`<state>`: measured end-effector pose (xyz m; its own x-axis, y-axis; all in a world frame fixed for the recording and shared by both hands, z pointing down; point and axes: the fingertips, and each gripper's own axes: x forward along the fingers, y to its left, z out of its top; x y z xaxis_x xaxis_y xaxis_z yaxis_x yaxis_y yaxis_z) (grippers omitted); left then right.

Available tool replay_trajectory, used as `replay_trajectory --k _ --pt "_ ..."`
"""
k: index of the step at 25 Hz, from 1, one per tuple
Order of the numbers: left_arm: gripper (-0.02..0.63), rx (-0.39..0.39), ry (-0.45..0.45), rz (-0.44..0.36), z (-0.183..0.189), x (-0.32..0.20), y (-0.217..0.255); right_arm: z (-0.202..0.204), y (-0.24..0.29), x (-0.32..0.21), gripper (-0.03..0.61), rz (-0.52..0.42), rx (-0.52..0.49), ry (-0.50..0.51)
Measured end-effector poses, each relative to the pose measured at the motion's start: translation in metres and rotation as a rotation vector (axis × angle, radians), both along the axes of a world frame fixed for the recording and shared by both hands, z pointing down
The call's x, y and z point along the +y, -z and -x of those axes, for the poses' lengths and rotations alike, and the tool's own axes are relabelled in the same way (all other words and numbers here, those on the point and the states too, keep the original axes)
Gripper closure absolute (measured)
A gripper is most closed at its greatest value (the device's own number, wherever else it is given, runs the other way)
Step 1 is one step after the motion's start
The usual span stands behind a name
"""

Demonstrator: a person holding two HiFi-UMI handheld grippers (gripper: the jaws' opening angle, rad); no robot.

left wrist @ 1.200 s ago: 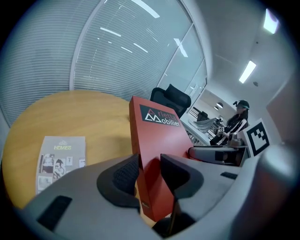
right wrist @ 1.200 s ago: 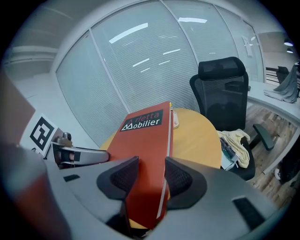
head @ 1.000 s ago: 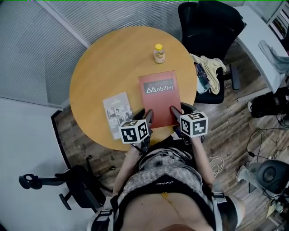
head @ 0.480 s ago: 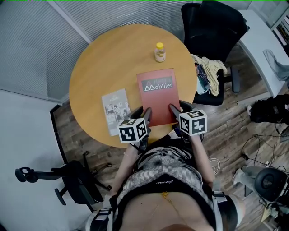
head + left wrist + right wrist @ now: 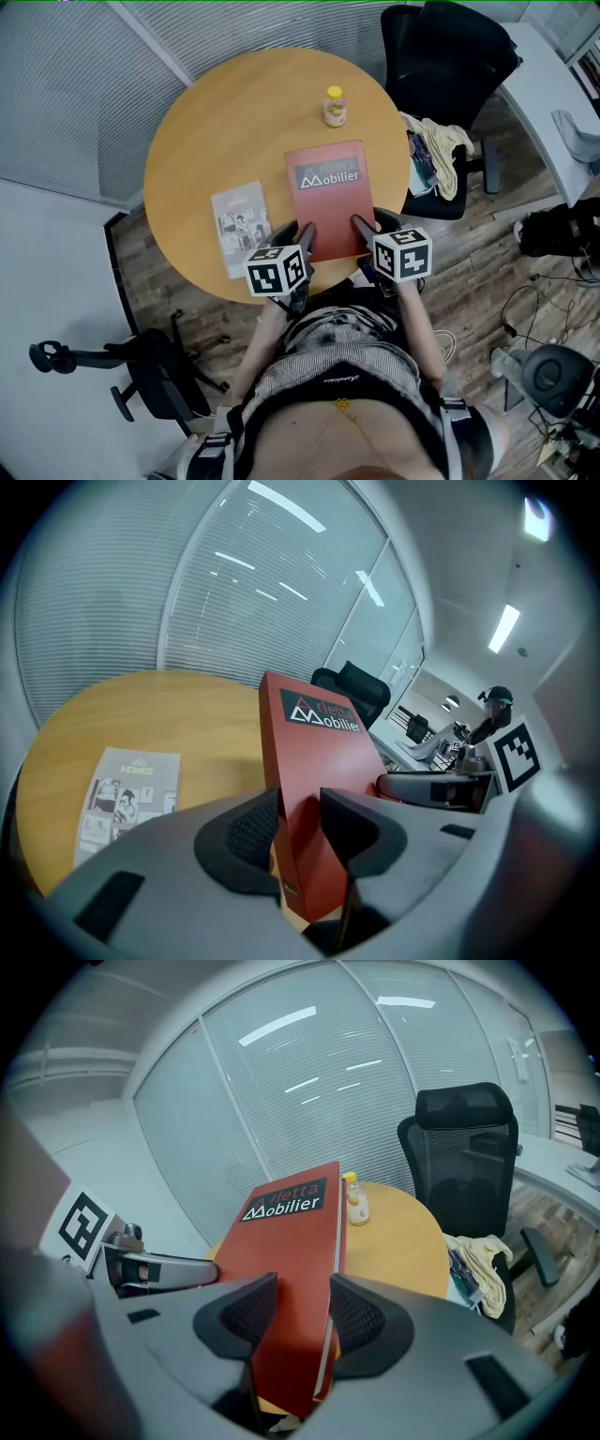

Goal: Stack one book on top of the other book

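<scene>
The red book [image 5: 326, 192] has its near edge hidden behind the left gripper [image 5: 295, 234] and right gripper [image 5: 372, 226]; the bottle [image 5: 335, 106] beyond it bears unreadable print.

A red book [image 5: 324, 197] with a black title band lettered in white, pale grey booklet [image 5: 241, 228] printed with small black-and-white pictures, plain orange-brown table [image 5: 225, 122], yellow-capped bottle [image 5: 335, 107], black chair [image 5: 441, 56], brown plank-patterned floor [image 5: 487, 253], and grey fine-striped blinds [image 5: 56, 94].

Soft, even indoor light; I see only faint shadows on the table [image 5: 206, 141]. Ceiling light strips [image 5: 503, 627] glare in the left gripper view and mirror on the glass wall [image 5: 309, 1082]. Both gripper views bulge and darken at their round edges. The red book [image 5: 286, 1232] is shadowed at its near end.
</scene>
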<state>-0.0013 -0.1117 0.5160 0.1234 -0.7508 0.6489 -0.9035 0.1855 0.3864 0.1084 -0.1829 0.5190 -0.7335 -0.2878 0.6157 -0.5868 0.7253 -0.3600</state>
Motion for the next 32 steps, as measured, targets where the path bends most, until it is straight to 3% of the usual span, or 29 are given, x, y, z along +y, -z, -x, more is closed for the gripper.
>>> replay_trajectory --k 22,32 --pt "0.462 0.035 0.000 -0.003 0.080 0.039 -0.004 0.080 0.001 0.040 0.391 -0.009 0.028 -0.003" --pt "0.462 0.053 0.002 -0.002 0.151 0.091 -0.002 0.150 0.005 0.091 0.391 -0.005 0.038 -0.007"
